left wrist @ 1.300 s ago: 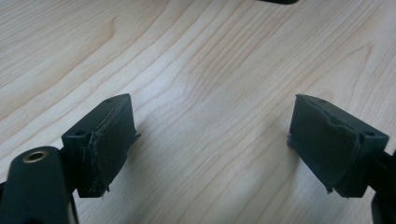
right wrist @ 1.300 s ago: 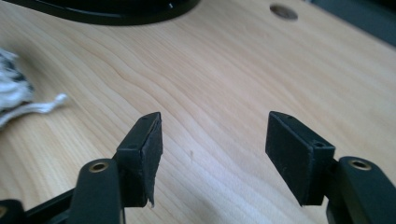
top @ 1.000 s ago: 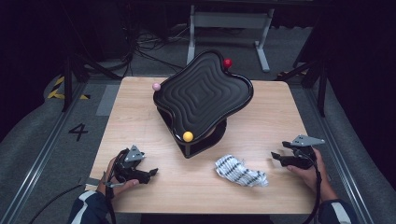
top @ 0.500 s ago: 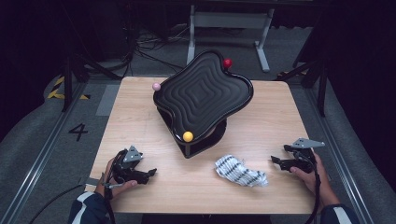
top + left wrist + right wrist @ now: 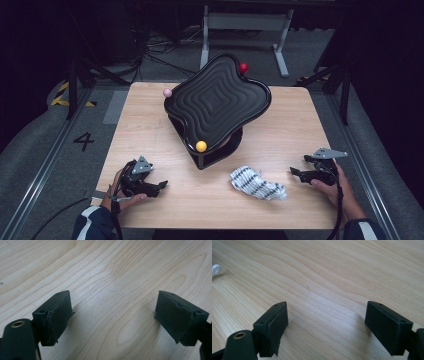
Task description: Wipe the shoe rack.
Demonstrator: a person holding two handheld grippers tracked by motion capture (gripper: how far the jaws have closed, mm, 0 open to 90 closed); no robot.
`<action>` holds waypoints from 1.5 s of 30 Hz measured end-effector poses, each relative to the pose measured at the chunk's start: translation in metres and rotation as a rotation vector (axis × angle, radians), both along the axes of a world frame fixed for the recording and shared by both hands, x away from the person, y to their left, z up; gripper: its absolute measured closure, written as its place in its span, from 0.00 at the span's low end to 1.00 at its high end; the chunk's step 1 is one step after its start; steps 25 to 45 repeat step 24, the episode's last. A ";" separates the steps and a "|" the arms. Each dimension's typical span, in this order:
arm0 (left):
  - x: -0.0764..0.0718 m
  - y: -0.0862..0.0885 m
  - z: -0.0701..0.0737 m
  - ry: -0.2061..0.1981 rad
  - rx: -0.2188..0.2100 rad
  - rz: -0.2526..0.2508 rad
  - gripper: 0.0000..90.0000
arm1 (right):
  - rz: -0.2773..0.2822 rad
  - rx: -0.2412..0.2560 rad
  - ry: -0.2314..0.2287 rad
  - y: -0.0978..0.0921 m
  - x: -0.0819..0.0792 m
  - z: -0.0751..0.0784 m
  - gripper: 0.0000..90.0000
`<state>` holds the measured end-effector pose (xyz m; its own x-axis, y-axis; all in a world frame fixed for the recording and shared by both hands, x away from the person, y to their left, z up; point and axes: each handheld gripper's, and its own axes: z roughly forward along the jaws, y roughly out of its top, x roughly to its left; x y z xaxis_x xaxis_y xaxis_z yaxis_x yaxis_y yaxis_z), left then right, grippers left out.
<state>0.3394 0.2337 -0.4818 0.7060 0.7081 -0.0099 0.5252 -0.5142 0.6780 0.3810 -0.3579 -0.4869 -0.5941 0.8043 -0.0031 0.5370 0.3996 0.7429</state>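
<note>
One floor marking point(image 5: 83, 141) reads "4"; both grippers' jaws spread, bare worktop point(image 5: 112, 277) between, striped cloth point(image 5: 257, 183) left of right gripper point(image 5: 299, 174).

Crumpled striped cloth point(image 5: 257, 183), table's near edge

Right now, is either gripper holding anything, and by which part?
Nothing is held. The left gripper and right gripper are both open over bare table; the cloth lies free between them.
</note>
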 end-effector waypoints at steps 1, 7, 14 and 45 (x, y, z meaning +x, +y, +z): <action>0.000 0.000 0.000 -0.001 0.001 0.001 0.16 | 0.000 0.001 0.000 0.000 0.000 0.000 0.21; 0.001 0.000 0.000 -0.001 0.003 -0.004 0.16 | -0.002 0.000 0.001 0.000 0.000 0.000 0.20; 0.002 0.000 0.000 -0.004 0.000 0.000 0.16 | -0.009 0.000 0.006 0.000 0.000 0.000 0.18; 0.002 0.001 0.000 0.002 0.002 0.002 0.15 | -0.020 -0.001 0.009 -0.001 -0.001 0.000 0.16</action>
